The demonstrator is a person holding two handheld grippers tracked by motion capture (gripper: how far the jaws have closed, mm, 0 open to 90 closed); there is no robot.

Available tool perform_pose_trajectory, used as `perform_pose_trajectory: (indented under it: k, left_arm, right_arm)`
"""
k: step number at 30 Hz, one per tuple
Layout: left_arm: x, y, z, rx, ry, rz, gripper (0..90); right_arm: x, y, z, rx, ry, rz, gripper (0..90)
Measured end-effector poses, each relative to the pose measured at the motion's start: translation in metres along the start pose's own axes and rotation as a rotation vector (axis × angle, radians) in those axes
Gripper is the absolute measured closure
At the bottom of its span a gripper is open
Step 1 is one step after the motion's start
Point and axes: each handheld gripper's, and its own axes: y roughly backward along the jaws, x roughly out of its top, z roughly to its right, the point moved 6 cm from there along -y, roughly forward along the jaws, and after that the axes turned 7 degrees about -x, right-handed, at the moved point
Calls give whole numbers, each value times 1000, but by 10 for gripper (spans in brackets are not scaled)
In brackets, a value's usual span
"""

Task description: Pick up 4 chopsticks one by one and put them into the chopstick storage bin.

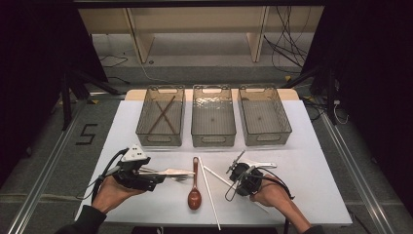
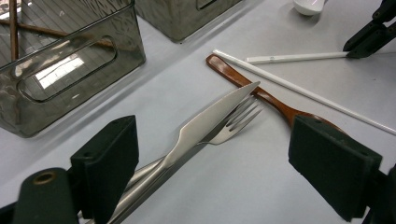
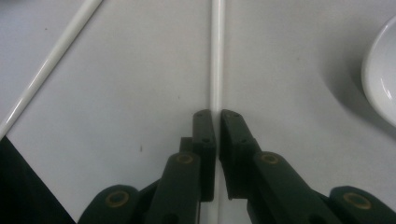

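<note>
The right claw (image 3: pixel 217 122) is clamped on a thin white plastic chopstick (image 3: pixel 217 56) lying flat on the white table (image 1: pixel 311 185) — probably to sort it into a bin. The left claw (image 2: pixel 233 163) stands wide apart around a steel knife (image 2: pixel 210 119), not gripping.

White table (image 1: pixel 311 195), rectangular, plain top. Far edge: three smoky clear bins side by side, left bin (image 1: pixel 160 117), middle bin (image 1: pixel 213 117), right bin (image 1: pixel 264 116), each standing on the top. Near half: brown wooden spoon (image 1: pixel 195 187), bowl toward the near edge; knife (image 2: pixel 210 116) lying over a fork (image 2: pixel 236 123), tips just beside the spoon's handle. Two white chopsticks: a long one (image 1: pixel 209 192) crossing the spoon's handle, the other (image 3: pixel 216 56) running beside it. White spoon (image 3: pixel 380 79) near them.
</note>
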Motion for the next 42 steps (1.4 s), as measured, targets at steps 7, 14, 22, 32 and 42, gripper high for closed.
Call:
perform_pose_trajectory:
  k: [7,14,22,32,42]
  left_arm:
    - [0,-2,1,-5,-6,-9,157]
    - [0,-4,3,-9,-11,-12,157]
    - [0,-4,3,-10,-12,-18,157]
    - [0,-4,3,-10,-14,-16,157]
    - [0,-4,3,-13,-11,-17,157]
  right_arm:
    - [-2,2,1,7,9,9,858]
    - [-2,7,2,15,9,27,859]
    - [-3,3,-1,28,22,-1,855]
    - [1,1,-3,24,17,-20,816]
    - [7,-1,-4,10,40,-28,829]
